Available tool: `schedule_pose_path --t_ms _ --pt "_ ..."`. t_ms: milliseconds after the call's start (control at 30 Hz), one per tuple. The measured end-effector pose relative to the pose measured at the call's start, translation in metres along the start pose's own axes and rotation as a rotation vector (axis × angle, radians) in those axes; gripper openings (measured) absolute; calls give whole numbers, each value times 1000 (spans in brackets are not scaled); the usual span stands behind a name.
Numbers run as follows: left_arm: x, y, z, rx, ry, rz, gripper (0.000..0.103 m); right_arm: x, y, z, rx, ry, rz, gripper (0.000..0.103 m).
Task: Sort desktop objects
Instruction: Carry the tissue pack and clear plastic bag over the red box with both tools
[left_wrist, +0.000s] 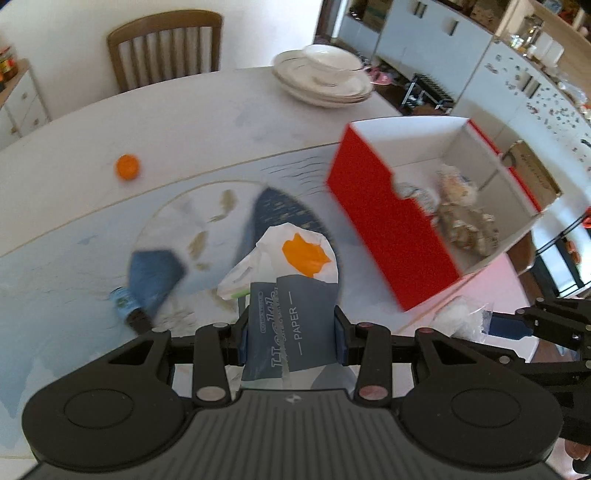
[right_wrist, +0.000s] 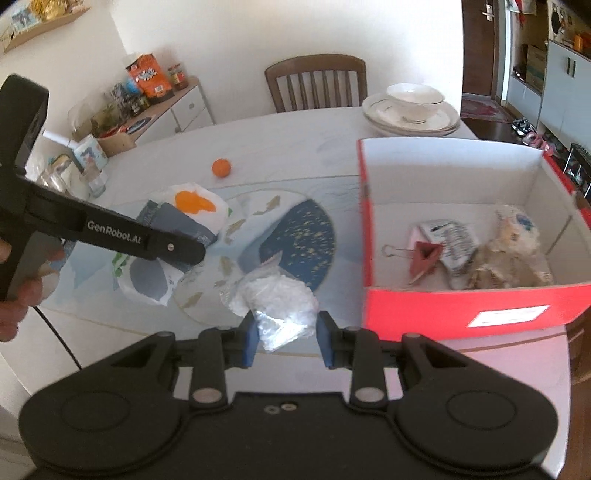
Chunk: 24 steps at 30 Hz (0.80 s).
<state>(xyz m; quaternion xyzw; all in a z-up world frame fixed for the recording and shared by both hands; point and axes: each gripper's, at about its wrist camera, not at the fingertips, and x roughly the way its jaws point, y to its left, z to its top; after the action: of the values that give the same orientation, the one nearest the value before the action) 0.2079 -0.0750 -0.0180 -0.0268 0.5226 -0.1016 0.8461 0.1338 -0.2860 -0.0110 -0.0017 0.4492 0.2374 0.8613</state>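
The dark grey tissue pack (left_wrist: 291, 332) bears the word "PAPER" set between two dashes, running along its length; larger pale lettering beside it is too distorted to read. The left hand-held gripper (right_wrist: 184, 254) carries "GenRobot.AI" in pale letters on its black finger arm. The white label (right_wrist: 508, 315) on the red box (right_wrist: 461, 314) is too blurred to read.

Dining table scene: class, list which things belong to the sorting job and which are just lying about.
Job:
grey tissue packet in left gripper
clear crumpled plastic bag in right gripper
red cardboard box

Lying about:
small orange fruit
stacked white plates
wooden chair
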Motion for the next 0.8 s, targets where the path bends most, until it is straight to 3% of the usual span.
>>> schedule_pose_path --t_ms 433,800 --pt "7 -87 39 104 -37 -18 39 -34 -84 20 32 -54 -44 32" --pt "35 -149 82 195 -15 -36 40 -33 -146 31 65 -66 -100 32"
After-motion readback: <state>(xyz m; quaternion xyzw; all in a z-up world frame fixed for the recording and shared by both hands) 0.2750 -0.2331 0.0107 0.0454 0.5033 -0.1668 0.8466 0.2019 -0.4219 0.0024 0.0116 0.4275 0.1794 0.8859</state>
